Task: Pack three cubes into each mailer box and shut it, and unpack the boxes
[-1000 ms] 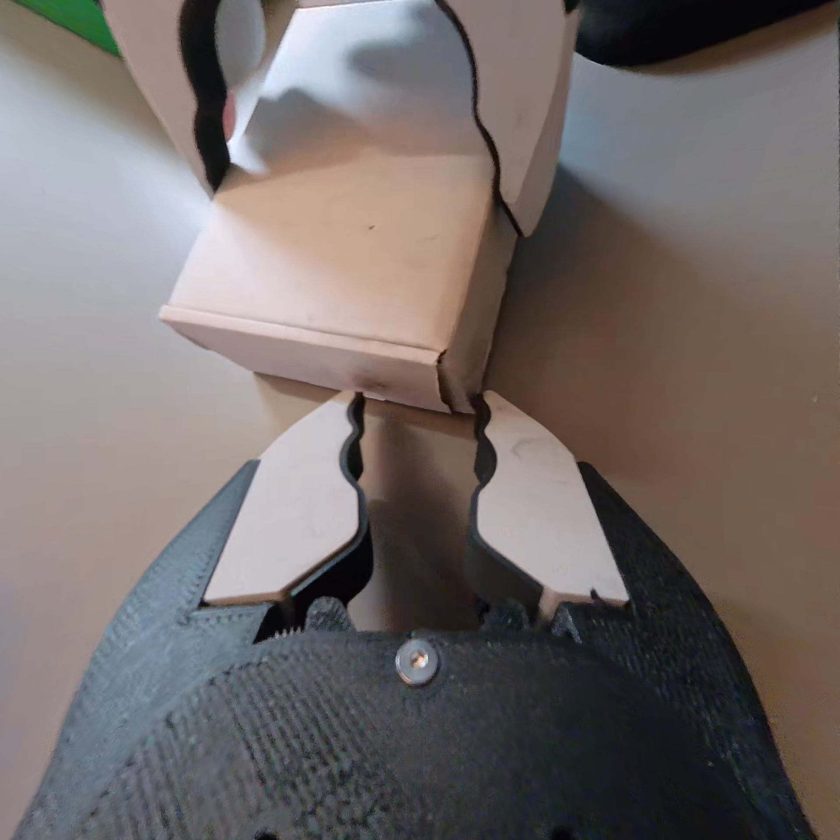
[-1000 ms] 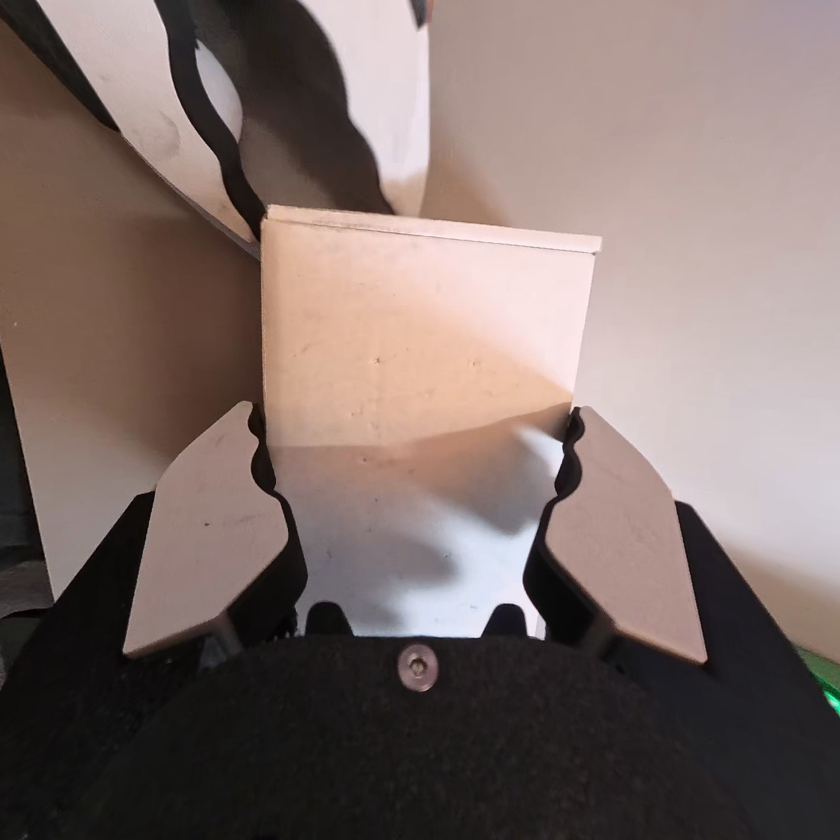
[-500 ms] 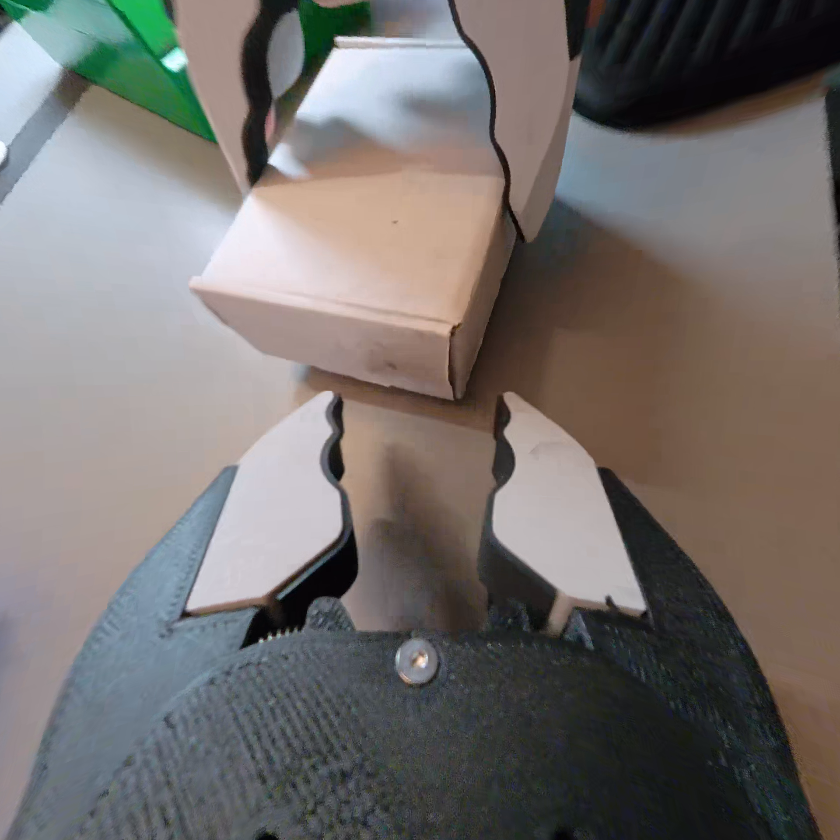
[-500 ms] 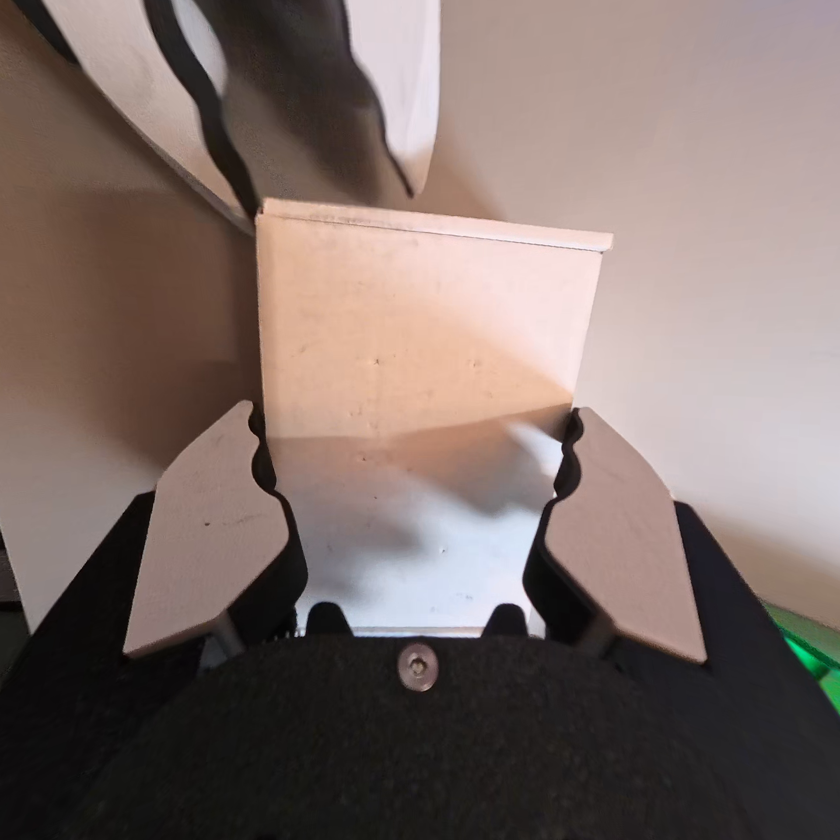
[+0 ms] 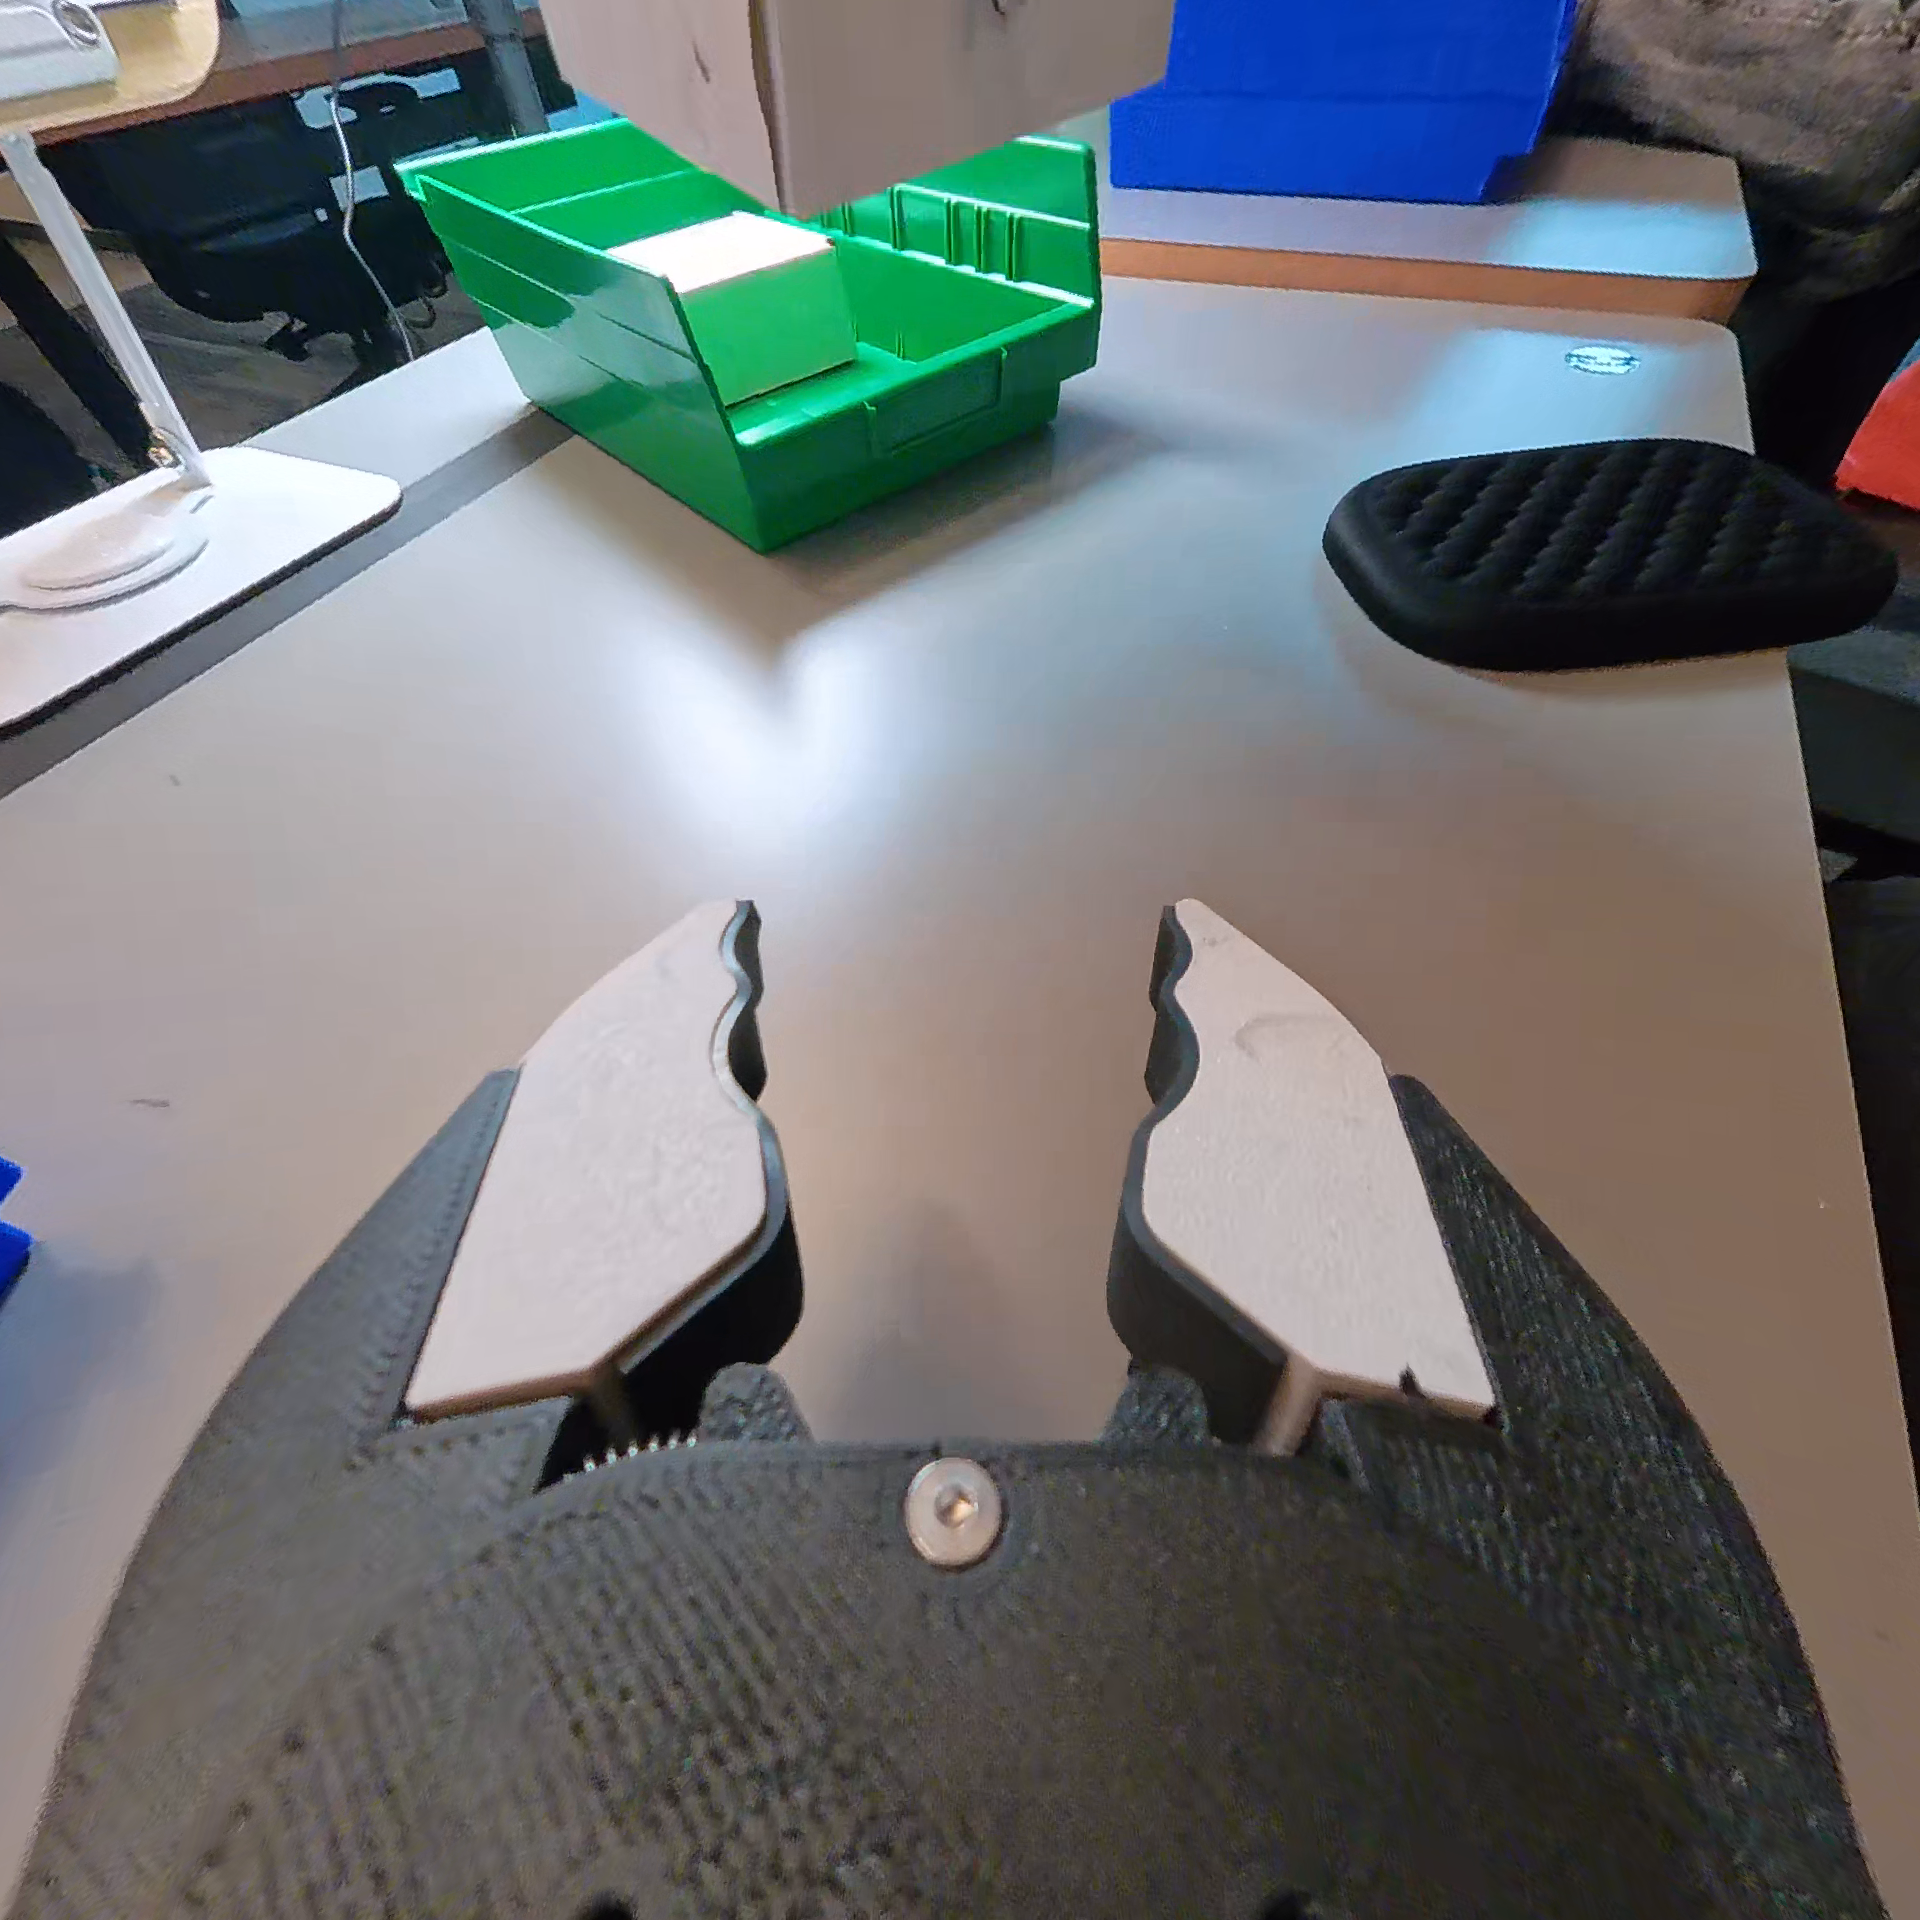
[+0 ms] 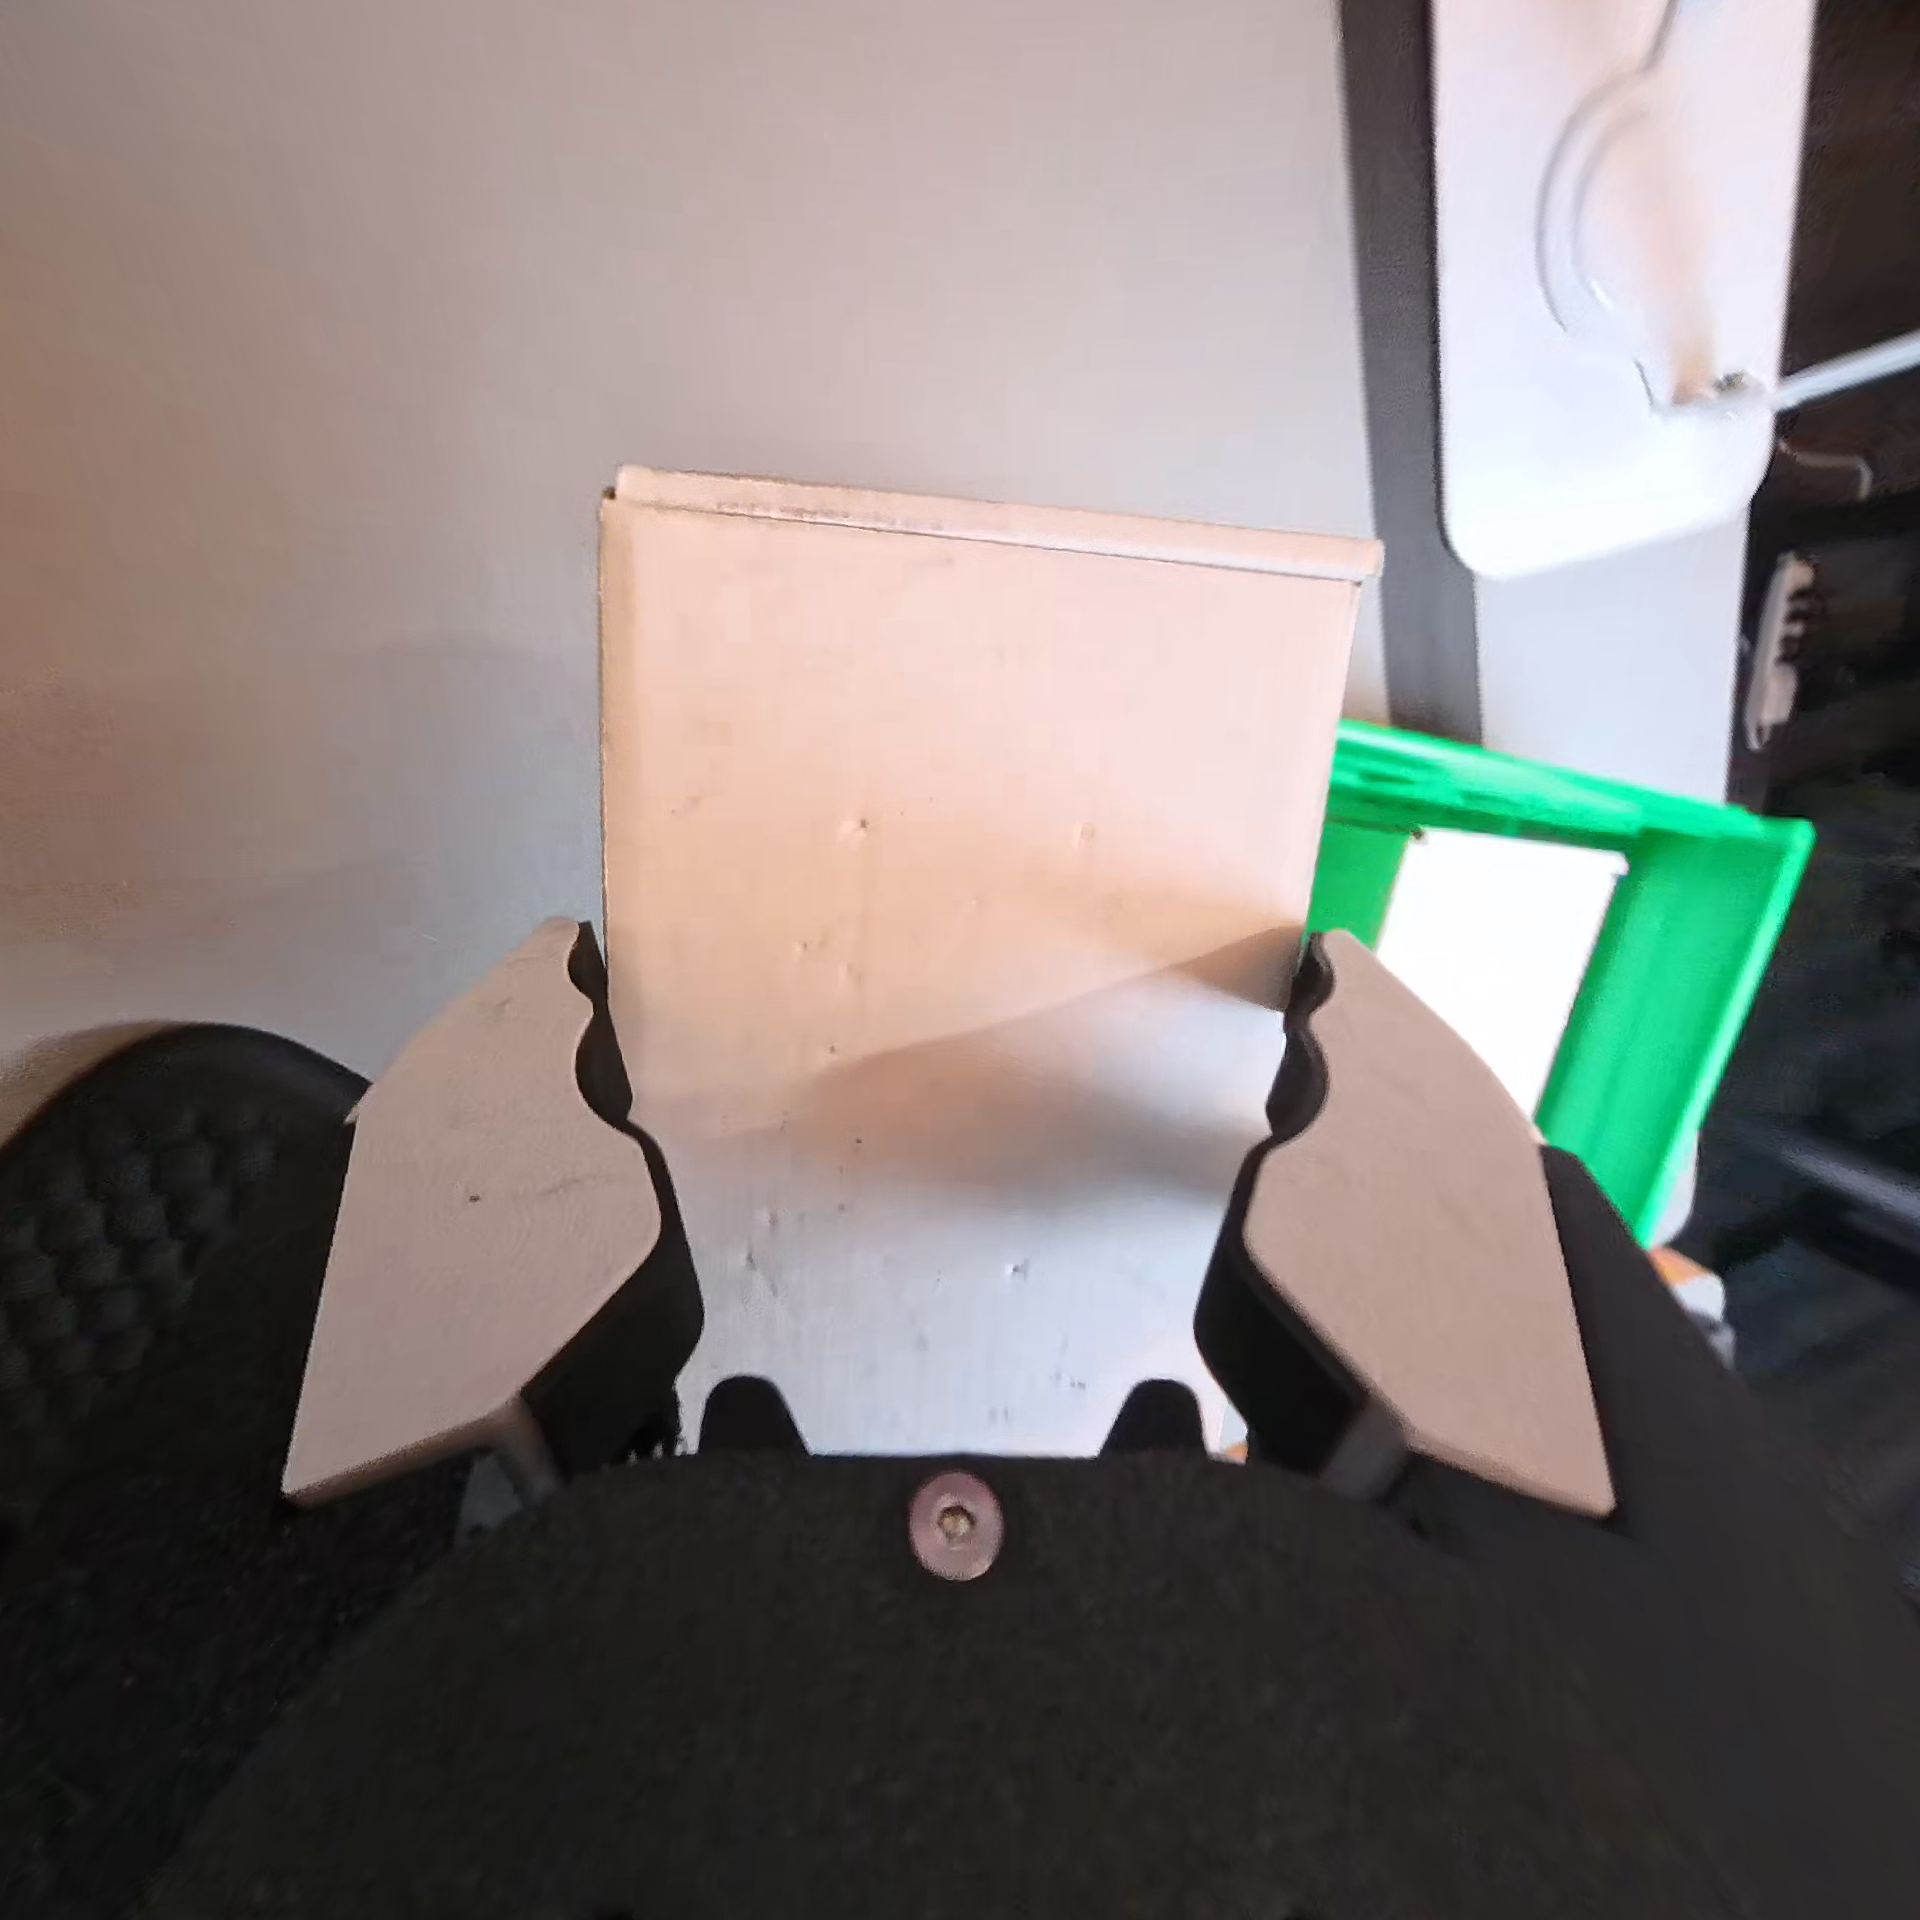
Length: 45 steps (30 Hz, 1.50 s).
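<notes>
My right gripper [image 6: 945, 945] is shut on a closed white mailer box [image 6: 977, 779], its jaws pressed on the box's two sides. It holds the box in the air above the table, beside the green bin [image 6: 1756, 935]. In the left wrist view the underside of the held box [image 5: 862, 83] shows at the top edge, above the green bin [image 5: 623, 343]. Another white mailer box [image 5: 748, 281] lies inside that bin, and it also shows in the right wrist view [image 6: 1496, 925]. My left gripper [image 5: 958, 914] is open and empty, low over the bare table. No cubes are visible.
A blue bin [image 5: 1330, 94] stands at the back right. A black textured pad [image 5: 1610, 551] lies near the table's right edge and also shows in the right wrist view [image 6: 125, 1195]. A white lamp base [image 5: 104, 530] sits on the adjoining table at the left. A blue object [image 5: 10, 1236] shows at the left edge.
My right gripper has lifted the box off the table and carried it over toward the green bin. My left gripper has drawn back from the box and opened wider.
</notes>
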### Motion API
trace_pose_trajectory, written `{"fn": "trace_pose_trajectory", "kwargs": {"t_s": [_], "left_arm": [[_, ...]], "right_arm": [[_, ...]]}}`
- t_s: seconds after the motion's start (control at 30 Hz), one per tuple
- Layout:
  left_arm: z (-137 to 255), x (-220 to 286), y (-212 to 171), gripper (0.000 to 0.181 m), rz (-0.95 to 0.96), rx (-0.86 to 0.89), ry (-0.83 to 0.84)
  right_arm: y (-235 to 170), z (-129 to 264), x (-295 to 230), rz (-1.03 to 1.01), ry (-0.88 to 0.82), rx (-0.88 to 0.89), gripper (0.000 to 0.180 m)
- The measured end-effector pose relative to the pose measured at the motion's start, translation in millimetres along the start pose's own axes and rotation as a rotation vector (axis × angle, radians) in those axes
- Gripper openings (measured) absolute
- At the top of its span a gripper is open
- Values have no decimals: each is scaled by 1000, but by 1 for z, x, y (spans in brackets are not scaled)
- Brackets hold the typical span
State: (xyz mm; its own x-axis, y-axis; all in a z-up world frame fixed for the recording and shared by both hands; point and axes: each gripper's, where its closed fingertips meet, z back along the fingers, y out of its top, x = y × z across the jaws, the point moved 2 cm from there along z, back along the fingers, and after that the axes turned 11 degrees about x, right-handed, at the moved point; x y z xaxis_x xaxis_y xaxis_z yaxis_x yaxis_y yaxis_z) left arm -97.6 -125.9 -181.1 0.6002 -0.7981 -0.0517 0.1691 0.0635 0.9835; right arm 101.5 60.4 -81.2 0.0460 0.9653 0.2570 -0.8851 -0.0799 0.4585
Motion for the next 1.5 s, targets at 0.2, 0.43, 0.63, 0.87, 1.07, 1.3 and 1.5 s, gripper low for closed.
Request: {"fn": "trace_pose_trajectory", "kwargs": {"t_s": [0.2,0.43,0.63,0.87,1.07,1.3,1.5], "left_arm": [[0,-2,0,69,17,7,11],[0,-5,-1,67,37,11,25],[-1,-8,-3,65,63,4,30],[-1,-11,-3,65,84,8,38],[5,-17,5,64,90,59,72],[37,-80,11,61,34,-5,296],[82,-165,-10,62,-102,-327,486]], "right_arm": [[-49,-7,58,-109,-43,-76,122],[-89,-67,83,-160,18,-127,122],[-109,-103,85,-125,56,-155,122],[-117,-109,93,-85,-11,-179,114],[-76,-77,85,-88,-99,44,99],[-69,-60,14,-29,-51,76,72],[-100,-76,-18,-20,-49,-39,63]]}}
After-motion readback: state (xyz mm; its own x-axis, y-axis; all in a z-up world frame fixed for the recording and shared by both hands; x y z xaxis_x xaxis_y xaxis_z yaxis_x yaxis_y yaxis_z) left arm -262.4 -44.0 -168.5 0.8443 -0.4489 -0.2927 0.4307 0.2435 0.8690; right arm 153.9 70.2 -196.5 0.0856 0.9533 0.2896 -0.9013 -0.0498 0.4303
